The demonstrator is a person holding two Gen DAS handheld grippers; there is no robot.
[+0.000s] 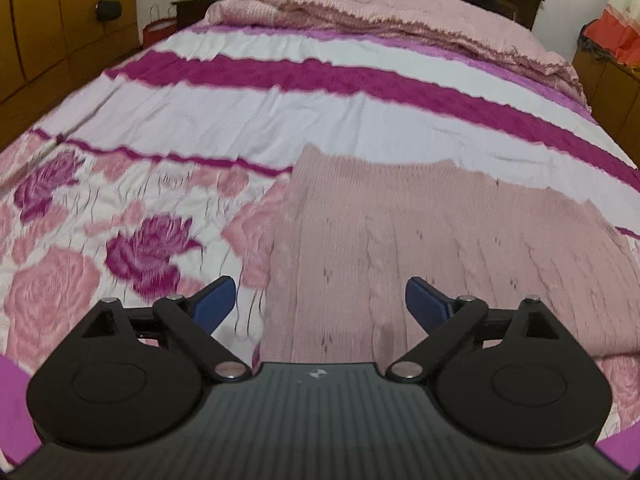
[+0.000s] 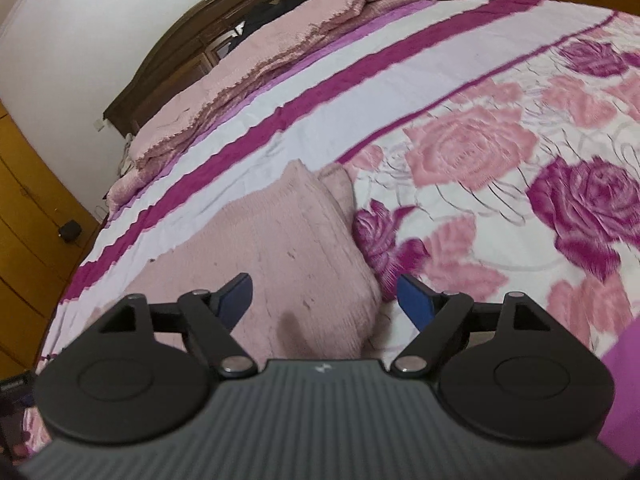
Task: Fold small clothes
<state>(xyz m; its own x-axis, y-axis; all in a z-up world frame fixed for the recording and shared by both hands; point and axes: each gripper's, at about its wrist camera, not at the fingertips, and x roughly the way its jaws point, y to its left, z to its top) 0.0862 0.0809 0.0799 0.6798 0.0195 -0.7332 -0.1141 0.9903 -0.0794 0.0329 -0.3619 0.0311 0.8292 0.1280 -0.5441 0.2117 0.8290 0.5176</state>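
A pink knitted sweater [image 1: 420, 248] lies flat on the bed cover [image 1: 240, 120]. The cover is white with dark pink stripes and big pink and purple roses.

The left gripper [image 1: 320, 300] points down at the bed. Its two blue fingers [image 1: 214, 304] stand far apart, and nothing is between them. They do not touch the sweater. In the left wrist view the sweater lies under and in front of the gripper. It spreads out from the middle to the right. Its left edge runs just beside the left blue finger, and the right blue finger hangs over the knit. The far edge of the sweater lies on a white stripe.

The right gripper [image 2: 325, 300] points down too. Its blue fingers [image 2: 416, 300] are spread wide, and they hold nothing. In the right wrist view the sweater [image 2: 288, 248] lies under the left finger and the middle gap. Its right edge is folded and thick, and it ends just before the right finger. That finger hangs over the roses on the cover instead. A small puffed corner of the sweater sticks up at its far end.

At the head of the bed lies a pink blanket [image 1: 400, 12], well apart from the sweater. Behind it stands a dark wooden headboard [image 2: 192, 40].
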